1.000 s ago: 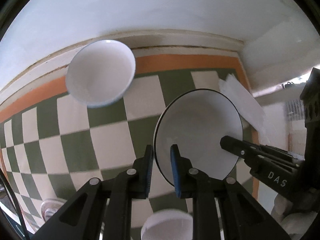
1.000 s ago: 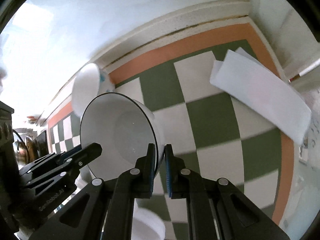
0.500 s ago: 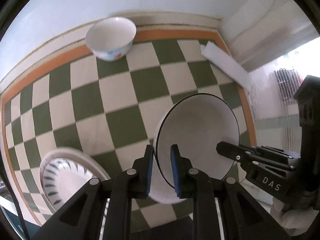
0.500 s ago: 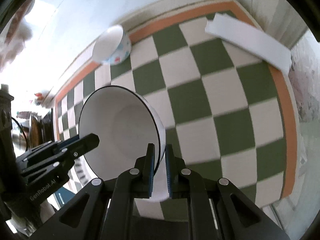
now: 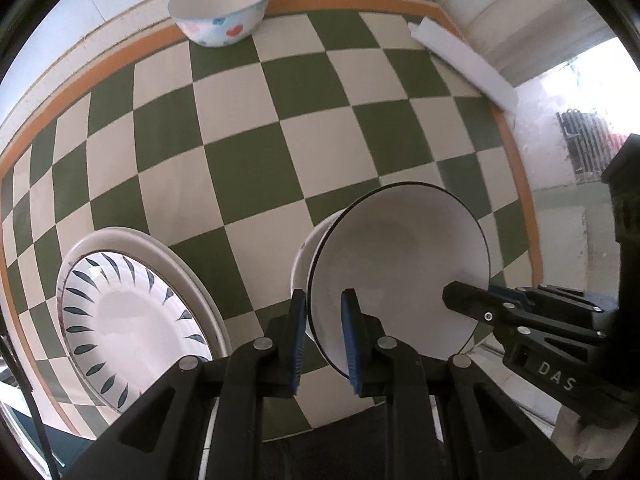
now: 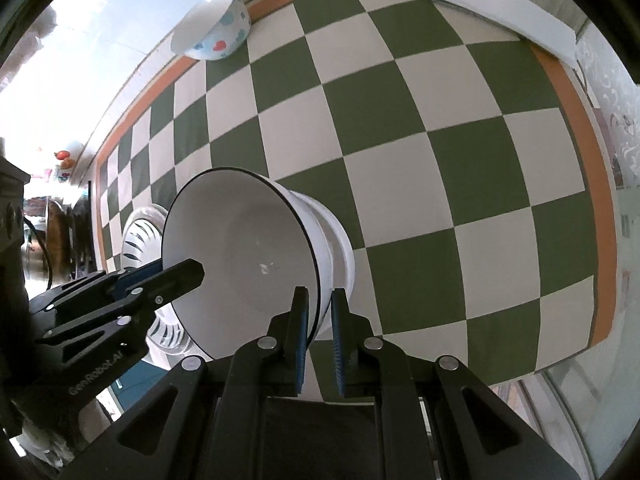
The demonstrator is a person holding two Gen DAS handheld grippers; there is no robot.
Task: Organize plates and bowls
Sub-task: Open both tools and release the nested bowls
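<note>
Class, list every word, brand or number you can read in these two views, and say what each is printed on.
"DAS" – white letters on the body of the right hand-held gripper, seen in the left wrist view.
"GenRobot.AI" – faint lettering, partly blurred, on the body of the left hand-held gripper, seen in the right wrist view.
The heart-patterned bowl, the plate with blue leaf marks and the black-rimmed bowl carry no readable text.
</note>
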